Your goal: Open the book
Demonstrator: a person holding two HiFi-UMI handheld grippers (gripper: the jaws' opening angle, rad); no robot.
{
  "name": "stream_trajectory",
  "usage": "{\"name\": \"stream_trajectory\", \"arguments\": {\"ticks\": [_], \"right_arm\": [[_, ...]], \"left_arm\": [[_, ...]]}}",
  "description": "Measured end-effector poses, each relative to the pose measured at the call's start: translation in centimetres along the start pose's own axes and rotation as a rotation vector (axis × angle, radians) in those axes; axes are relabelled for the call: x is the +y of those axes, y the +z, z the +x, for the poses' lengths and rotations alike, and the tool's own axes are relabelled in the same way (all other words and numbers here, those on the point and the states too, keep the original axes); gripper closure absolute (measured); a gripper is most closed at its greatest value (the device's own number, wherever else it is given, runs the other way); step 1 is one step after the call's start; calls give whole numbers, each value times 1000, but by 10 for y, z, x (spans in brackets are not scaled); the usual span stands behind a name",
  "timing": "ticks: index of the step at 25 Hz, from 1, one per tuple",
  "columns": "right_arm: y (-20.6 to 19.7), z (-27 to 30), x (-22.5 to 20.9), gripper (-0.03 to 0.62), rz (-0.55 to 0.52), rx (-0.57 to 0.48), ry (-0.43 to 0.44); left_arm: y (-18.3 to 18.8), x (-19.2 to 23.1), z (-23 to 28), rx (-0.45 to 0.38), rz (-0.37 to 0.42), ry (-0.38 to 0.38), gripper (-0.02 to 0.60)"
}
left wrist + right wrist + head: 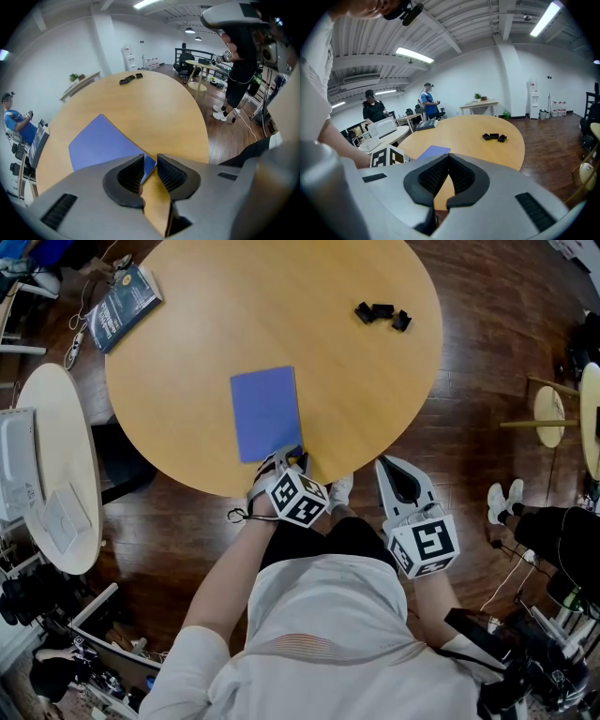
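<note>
Head view: the blue book (265, 412) lies closed and flat near my edge of the round wooden surface (356, 381). My left gripper (289, 458) is at its near corner and my right gripper (394, 472) is off the rim. Left gripper view: jaws narrowly apart round the thin matte cover's corner; I'd pinch the cover only, then lift. Right gripper view: ribbed jaws closed, empty

A dark wooden plank floor (487, 427) lies under the round pale-wood surface (234, 296), with a white oval side table (56, 456) just to its left. White walls (487, 79) rise to a ribbed ceiling (459, 23) with lit strip lights (415, 55)
</note>
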State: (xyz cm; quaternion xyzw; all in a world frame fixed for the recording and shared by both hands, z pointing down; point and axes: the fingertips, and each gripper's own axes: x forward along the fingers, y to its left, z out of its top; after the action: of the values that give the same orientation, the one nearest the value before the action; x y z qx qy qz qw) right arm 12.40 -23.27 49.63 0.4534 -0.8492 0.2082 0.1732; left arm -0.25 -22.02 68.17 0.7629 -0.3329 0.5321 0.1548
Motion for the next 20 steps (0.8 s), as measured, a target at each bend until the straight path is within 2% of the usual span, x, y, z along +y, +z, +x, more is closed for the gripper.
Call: {"name": "stream_trajectory", "arguments": {"ticks": [2,5,10,13,17,20], "right_arm": [[1,1,1,599,0,0,0],[1,1,3,599,-1,-1,1],[1,3,1,599,2,-2,-3],[-1,3,1,599,4,2,-1],[3,5,3,599,1,-4,8],[9,9,8,599,-5,-14,18]], "left_arm": [[1,1,0,-1,-6,-5,486],[1,0,-2,-1,-27,-18,535],[2,2,-2,-6,-26,-5,558],[4,3,-5,-22,-62,-9,568],[12,8,-21,-79,-172,-33,569],[26,16,-47,-196,-342,-98,569]]}}
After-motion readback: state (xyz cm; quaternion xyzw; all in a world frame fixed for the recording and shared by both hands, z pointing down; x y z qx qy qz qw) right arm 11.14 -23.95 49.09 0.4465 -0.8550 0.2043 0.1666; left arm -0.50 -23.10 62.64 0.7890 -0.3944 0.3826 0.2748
